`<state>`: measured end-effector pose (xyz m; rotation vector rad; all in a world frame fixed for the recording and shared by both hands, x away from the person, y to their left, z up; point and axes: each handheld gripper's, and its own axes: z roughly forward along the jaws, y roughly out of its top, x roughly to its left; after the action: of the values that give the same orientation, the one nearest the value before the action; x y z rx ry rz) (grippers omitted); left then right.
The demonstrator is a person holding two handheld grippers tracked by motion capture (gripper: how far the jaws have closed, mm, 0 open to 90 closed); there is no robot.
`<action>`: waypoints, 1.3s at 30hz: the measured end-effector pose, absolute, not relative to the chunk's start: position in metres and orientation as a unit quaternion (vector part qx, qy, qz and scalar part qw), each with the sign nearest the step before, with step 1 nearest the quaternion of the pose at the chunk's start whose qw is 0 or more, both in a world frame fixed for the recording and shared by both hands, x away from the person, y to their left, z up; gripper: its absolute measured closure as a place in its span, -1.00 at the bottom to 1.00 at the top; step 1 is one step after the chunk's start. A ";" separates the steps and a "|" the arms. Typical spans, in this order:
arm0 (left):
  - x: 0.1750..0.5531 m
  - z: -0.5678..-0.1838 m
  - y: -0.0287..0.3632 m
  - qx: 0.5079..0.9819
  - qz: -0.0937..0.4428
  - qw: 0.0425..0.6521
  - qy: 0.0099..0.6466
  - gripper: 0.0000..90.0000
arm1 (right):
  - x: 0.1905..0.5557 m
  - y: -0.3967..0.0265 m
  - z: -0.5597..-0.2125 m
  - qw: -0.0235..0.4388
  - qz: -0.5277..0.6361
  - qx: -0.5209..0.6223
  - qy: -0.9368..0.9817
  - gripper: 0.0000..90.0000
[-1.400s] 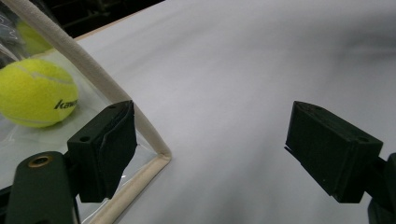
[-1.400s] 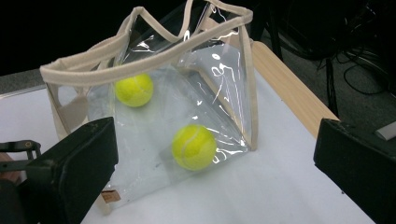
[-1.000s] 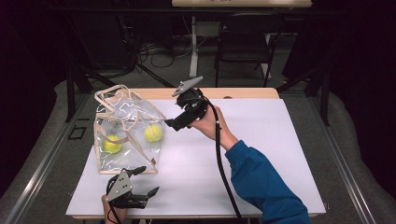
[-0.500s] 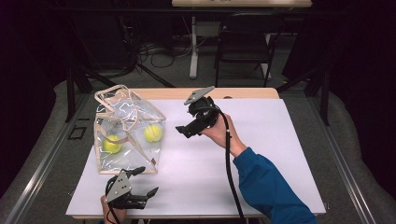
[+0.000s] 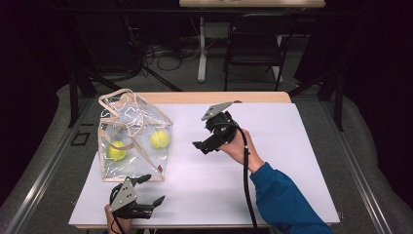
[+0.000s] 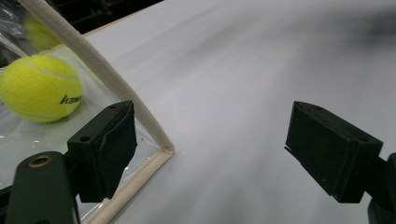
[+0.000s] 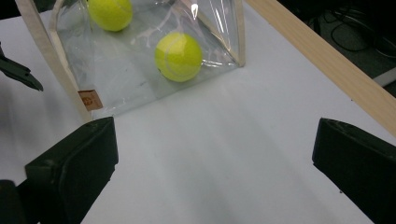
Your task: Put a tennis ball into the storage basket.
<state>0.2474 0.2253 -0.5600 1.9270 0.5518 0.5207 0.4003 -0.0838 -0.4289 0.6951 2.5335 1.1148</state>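
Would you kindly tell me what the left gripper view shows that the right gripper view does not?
The left gripper view alone shows black lettering on the nearer tennis ball. The right gripper view alone shows the bag's small brown tag, the table's wooden edge and a tip of the left hand-held gripper. Both show the clear bag, two tennis balls inside it, and their own open jaws over the white tabletop.
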 end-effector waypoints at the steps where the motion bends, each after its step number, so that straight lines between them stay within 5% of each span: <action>1: 0.247 -0.560 0.225 0.800 0.216 0.510 0.229 -0.65 | 0.399 -0.085 -0.430 0.143 0.386 0.242 0.878 -1.00; 39: 0.248 -0.560 0.226 0.800 0.218 0.509 0.231 -0.65 | 0.367 -0.145 -0.476 0.128 0.328 0.291 0.889 -1.00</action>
<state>0.2478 0.2257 -0.5601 1.9273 0.5571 0.5258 0.3670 -0.1454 -0.4764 0.8477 2.5865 0.9535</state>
